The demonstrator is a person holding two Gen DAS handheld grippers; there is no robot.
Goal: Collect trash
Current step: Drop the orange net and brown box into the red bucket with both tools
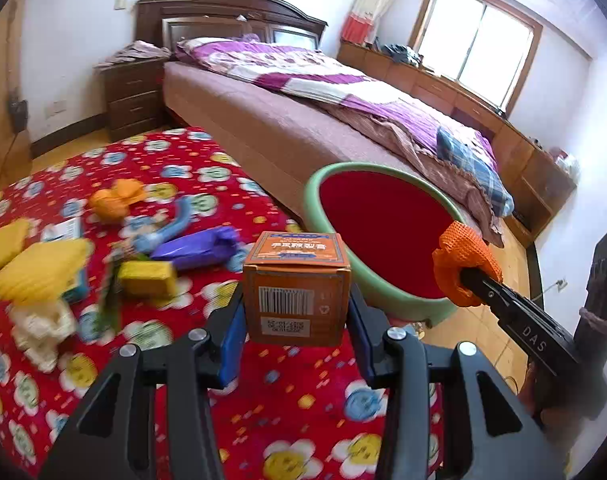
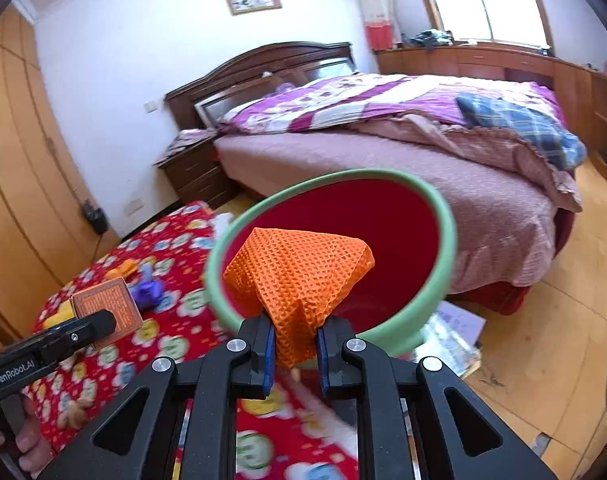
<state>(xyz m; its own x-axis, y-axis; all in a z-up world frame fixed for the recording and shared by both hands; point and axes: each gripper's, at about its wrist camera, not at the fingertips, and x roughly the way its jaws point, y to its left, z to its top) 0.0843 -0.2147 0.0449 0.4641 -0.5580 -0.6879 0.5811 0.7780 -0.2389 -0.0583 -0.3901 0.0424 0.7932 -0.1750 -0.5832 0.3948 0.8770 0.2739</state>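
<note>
My left gripper [image 1: 297, 312] is shut on a small orange carton [image 1: 297, 288] with a barcode, held above the red flowered cloth [image 1: 175, 160]. The green-rimmed basin with a red inside [image 1: 383, 236] stands just beyond it to the right. My right gripper [image 2: 295, 340] is shut on a crumpled orange mesh piece [image 2: 299, 276], held in front of the basin [image 2: 447, 240]. In the left wrist view the mesh piece [image 1: 461, 264] hangs at the basin's right rim. The carton [image 2: 107, 308] and the left gripper also show at the left of the right wrist view.
More litter lies on the cloth at the left: yellow foam pieces [image 1: 39, 268], a purple wrapper [image 1: 199, 246], an orange mesh wad [image 1: 117, 198], a white foam lump [image 1: 43, 328]. A bed [image 1: 303, 120] stands behind, a nightstand [image 1: 133, 96] beside it. Papers [image 2: 451, 336] lie on the wooden floor.
</note>
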